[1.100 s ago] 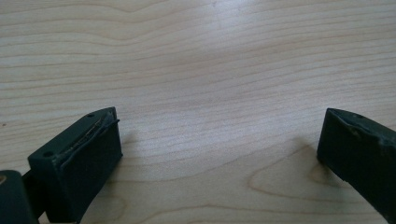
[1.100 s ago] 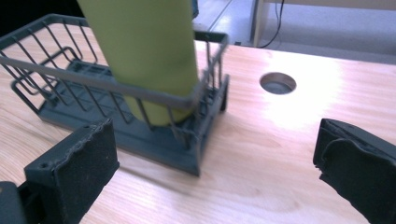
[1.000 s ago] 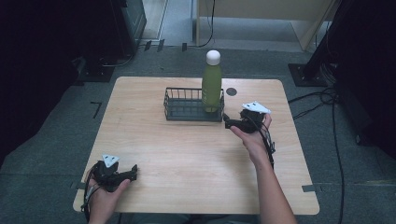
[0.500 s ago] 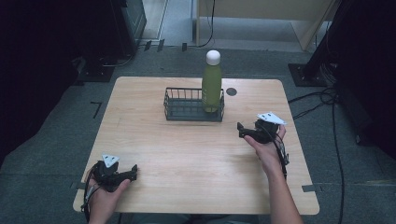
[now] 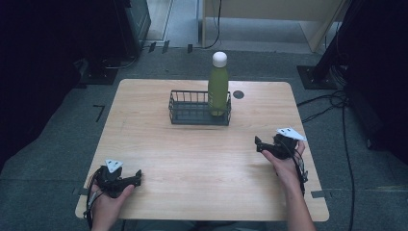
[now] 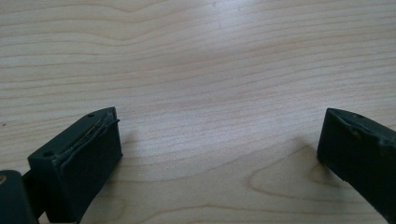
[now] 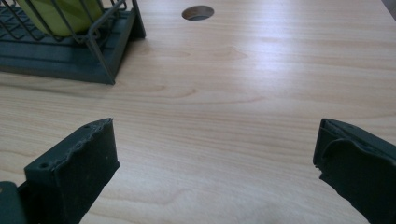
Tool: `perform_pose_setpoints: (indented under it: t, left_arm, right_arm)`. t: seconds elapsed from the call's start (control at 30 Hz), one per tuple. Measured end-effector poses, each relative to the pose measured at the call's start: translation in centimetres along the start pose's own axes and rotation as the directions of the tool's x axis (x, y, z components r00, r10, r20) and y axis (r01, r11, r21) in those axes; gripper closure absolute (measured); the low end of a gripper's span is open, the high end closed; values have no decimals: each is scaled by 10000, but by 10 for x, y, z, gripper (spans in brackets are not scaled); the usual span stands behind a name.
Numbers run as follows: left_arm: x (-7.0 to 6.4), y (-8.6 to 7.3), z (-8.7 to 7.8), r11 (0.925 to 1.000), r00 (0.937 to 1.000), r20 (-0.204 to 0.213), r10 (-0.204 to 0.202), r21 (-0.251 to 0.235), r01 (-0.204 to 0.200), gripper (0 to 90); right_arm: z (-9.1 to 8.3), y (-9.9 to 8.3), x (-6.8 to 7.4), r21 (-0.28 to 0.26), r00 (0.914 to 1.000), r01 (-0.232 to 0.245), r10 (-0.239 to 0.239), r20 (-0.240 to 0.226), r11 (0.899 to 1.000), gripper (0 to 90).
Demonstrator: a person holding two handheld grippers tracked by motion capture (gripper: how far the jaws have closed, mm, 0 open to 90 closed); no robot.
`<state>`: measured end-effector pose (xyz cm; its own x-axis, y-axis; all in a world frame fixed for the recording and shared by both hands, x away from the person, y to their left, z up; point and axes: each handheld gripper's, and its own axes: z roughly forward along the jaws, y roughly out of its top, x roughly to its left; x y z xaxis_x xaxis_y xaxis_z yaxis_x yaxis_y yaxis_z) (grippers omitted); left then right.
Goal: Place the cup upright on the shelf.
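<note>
The right gripper [image 5: 259, 144] has drawn back from the green bottle [image 5: 218, 85] since a second ago, when it sat just beside the bottle at the right end of the wire basket [image 5: 185, 109]; it now rests low on the right side of the worktop [image 5: 202, 159], well apart from the basket, its fingers [image 7: 74, 175] spread wide with only bare wood between them. The bottle stands upright in the basket's right end, unchanged, near the round hole [image 5: 238, 94] in the worktop. The left gripper [image 5: 138, 177] stays at the near left corner, its fingers [image 6: 79, 163] likewise released and holding nothing.
</note>
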<state>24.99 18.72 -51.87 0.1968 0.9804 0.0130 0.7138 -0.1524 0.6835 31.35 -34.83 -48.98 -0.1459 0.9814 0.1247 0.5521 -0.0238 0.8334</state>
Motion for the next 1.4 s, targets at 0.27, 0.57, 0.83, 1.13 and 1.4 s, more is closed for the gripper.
perform_pose_setpoints:
  t: [0.27,0.57,0.83,1.13,1.4]
  left_arm:
    - [0,0,0,10000,10000,-3,1,-1,-1,0]
    - [0,0,0,10000,10000,-3,1,0,-1,0]
    - [0,0,0,10000,10000,-7,5,-3,-5,0]
    - [0,0,0,10000,10000,-3,2,-1,-2,0]
    - [0,0,0,10000,10000,-1,4,0,-4,0]
  right_arm:
    - [-12,-16,-15,118,9995,-250,247,214,9996,0]
    - [-28,-33,-30,279,9981,-366,352,497,9989,0]
    - [-41,-49,-38,451,9966,-482,450,689,9978,0]
    - [-55,-66,-47,803,9949,-326,247,973,9962,0]
    - [-66,-74,-55,872,9928,-450,349,1149,9952,0]
